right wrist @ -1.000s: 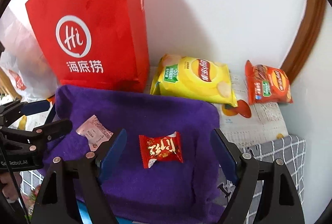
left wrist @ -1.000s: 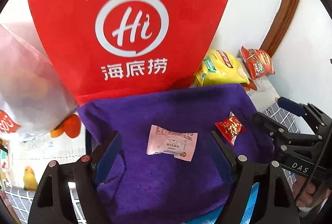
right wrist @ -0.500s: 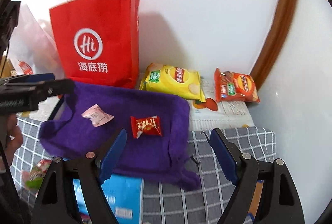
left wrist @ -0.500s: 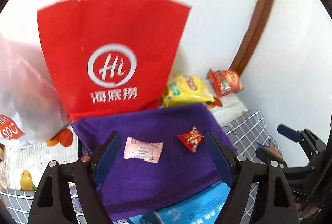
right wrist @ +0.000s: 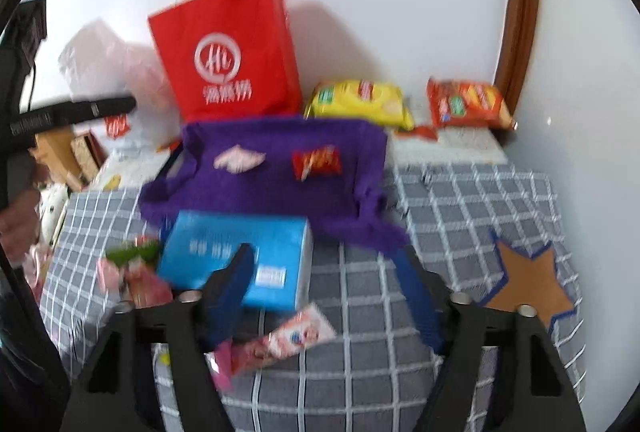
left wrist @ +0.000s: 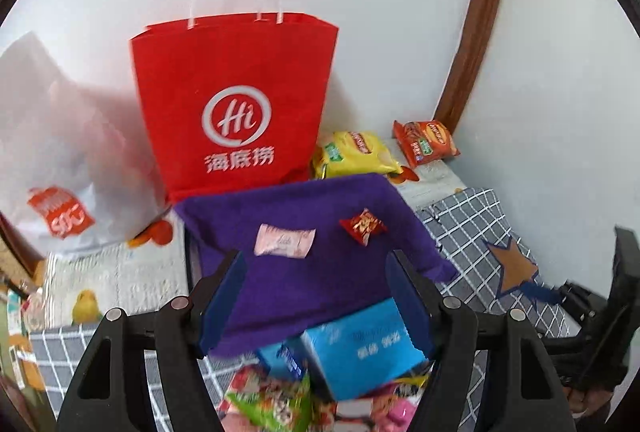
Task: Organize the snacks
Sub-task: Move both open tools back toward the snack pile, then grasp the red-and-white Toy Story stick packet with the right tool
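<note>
A pink snack packet and a small red snack packet lie on a purple cloth. A blue box and several loose snack packets lie in front of the cloth. My left gripper is open and empty above the cloth's near edge. My right gripper is open and empty above the checked cover, near the blue box. The left gripper also shows at the left of the right wrist view.
A red paper bag stands behind the cloth by the wall. A yellow chip bag and an orange one lie at the back right. A white plastic bag is left. A grey checked cover has a star patch.
Both grippers have pulled back and up from the cloth. The two packets look smaller and farther. The blue box and loose snacks in front have come into view.
</note>
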### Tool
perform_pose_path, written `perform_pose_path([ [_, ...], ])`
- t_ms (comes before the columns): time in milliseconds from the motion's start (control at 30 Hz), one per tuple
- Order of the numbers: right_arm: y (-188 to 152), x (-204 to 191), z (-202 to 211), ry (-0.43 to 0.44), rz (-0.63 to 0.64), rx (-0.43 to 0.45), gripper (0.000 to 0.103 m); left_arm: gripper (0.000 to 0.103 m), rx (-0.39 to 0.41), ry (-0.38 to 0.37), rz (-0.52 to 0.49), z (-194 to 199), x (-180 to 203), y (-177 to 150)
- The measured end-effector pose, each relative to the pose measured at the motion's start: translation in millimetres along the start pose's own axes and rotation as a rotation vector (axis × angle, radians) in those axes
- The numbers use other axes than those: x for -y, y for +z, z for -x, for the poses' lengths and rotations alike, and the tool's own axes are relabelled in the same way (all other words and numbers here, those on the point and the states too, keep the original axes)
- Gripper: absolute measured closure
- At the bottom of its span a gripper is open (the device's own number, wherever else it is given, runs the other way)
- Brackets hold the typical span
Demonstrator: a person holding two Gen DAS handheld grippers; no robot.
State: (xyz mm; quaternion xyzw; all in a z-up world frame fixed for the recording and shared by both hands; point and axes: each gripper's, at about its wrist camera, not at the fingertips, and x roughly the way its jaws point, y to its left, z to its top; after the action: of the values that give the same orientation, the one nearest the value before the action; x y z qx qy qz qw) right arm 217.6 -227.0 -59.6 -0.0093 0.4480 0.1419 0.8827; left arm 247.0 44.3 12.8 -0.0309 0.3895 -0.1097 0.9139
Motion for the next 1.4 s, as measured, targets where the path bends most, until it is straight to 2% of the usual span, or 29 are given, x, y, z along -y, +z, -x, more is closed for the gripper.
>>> perform_pose_path([
  [67, -14.8, -0.3, -3.8, 0.022, -0.002, -0.025, 0.047, 0.033, 0.002, 0.002, 0.007, 7.4, -0.2, -8.0],
  [333, -52.0, -6.2, -7.1, 0.093, -0.011, -0.058, 0.056, 0.033, 0.03, 0.027, 0.037, 30.5, -2.5, -35.2],
  [533, -66.5, -16.3, -17.8, 0.109, -0.01, -0.068, 0.056, 0.033, 0.022, 0.023, 0.037, 35.2, -0.4, -48.8],
  [667, -75.1, -11.4, -30.1, 0.148, -0.065, -0.103, 0.056, 0.033, 0.016, 0.024, 0.014, 34.2, 2.8, -57.3],
  [833, -83.1, -4.2, -47.8, 0.169, -0.121, -0.14, 0.056, 0.033, 0.004, 0.031, 0.034, 28.4, -1.6, -70.9],
  [1033, -78.5, 2.9, -60.1, 0.229, -0.203, -0.132, 0.056, 0.033, -0.023, 0.033, 0.068, 23.6, -13.7, -96.1],
  [1200, -72.6, 1.4, -72.2, 0.265, -0.243, -0.143, 0.054, 0.033, -0.042, 0.073, 0.096, 24.2, -28.4, -108.4],
  [1267, -71.8, 0.0, -77.9, 0.254, -0.257, -0.142, 0.049, 0.033, -0.045, 0.082, 0.111, 25.3, -33.7, -111.1],
  [1400, -71.7, -2.0, -88.7, 0.209, -0.271, -0.148, 0.048, 0.033, -0.036, 0.099, 0.141, 27.6, -40.0, -116.7],
])
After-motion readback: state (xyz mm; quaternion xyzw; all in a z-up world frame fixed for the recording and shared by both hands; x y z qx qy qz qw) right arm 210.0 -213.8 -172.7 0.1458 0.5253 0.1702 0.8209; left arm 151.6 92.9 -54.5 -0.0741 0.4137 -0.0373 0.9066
